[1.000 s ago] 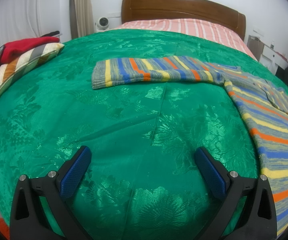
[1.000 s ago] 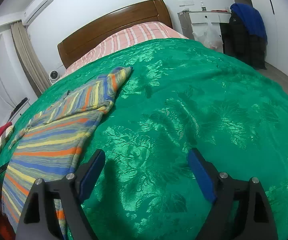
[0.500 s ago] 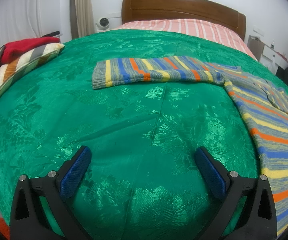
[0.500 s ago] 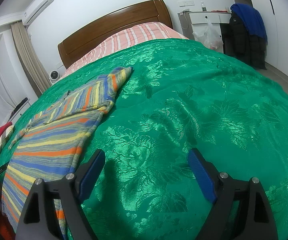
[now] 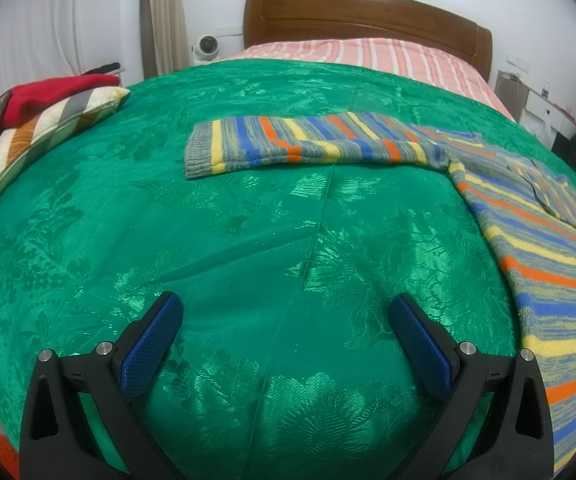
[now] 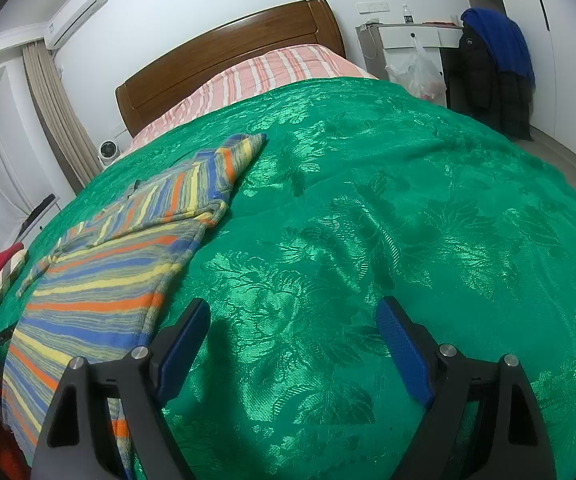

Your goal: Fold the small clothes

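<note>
A striped sweater [image 5: 528, 240] in blue, yellow, orange and grey lies flat on the green bedspread [image 5: 248, 240]. One sleeve [image 5: 308, 144] stretches left across the bed. My left gripper [image 5: 286, 312] is open and empty above bare bedspread, left of the sweater's body. In the right wrist view the sweater [image 6: 108, 280] lies at the left, its other sleeve [image 6: 228, 160] reaching toward the headboard. My right gripper [image 6: 292, 316] is open and empty, its left finger just beside the sweater's edge.
A striped pillow [image 5: 44, 136] with a red garment [image 5: 56, 92] on it sits at the bed's left edge. The wooden headboard [image 5: 368, 12] is at the far end. A white desk [image 6: 412, 36] and hanging coats [image 6: 496, 68] stand to the right of the bed.
</note>
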